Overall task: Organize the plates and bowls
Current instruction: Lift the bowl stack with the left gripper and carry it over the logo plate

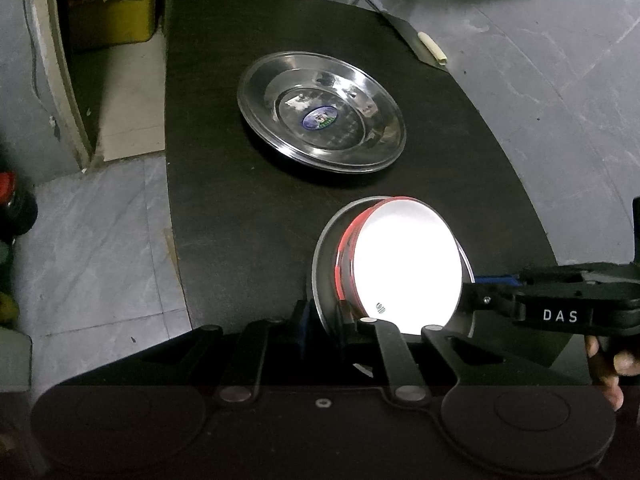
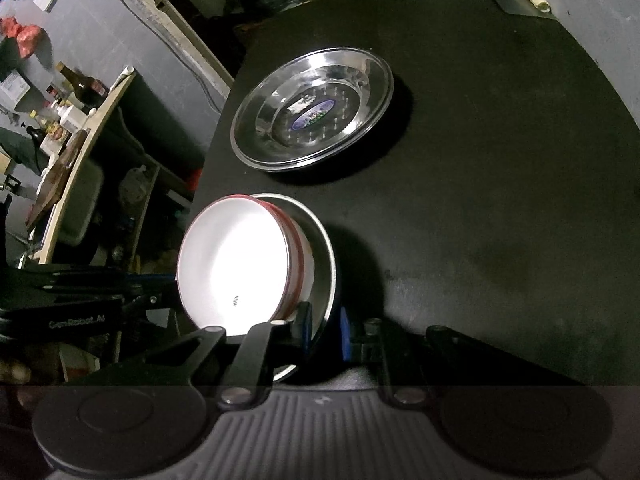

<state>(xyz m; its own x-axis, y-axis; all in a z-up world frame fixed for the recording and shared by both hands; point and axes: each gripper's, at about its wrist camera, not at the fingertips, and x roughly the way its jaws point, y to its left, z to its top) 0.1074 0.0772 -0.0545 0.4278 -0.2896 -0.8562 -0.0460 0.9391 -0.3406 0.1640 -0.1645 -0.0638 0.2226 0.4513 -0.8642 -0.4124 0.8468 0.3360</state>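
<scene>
Your left gripper (image 1: 324, 320) pinches the rim of the small steel plate (image 1: 325, 252), its jaws nearly together on the metal. Your right gripper (image 2: 325, 330) clamps the same plate's opposite edge, blue pads (image 2: 345, 338) tight on it. Between them the plate stands tilted above the black table (image 2: 500, 220), with the white, red-banded bowl (image 2: 236, 264) nested in it. The larger steel plate (image 1: 320, 114) lies flat farther back, well apart. Glare washes out the bowl's interior, and each gripper's body hides the plate's lower edge.
</scene>
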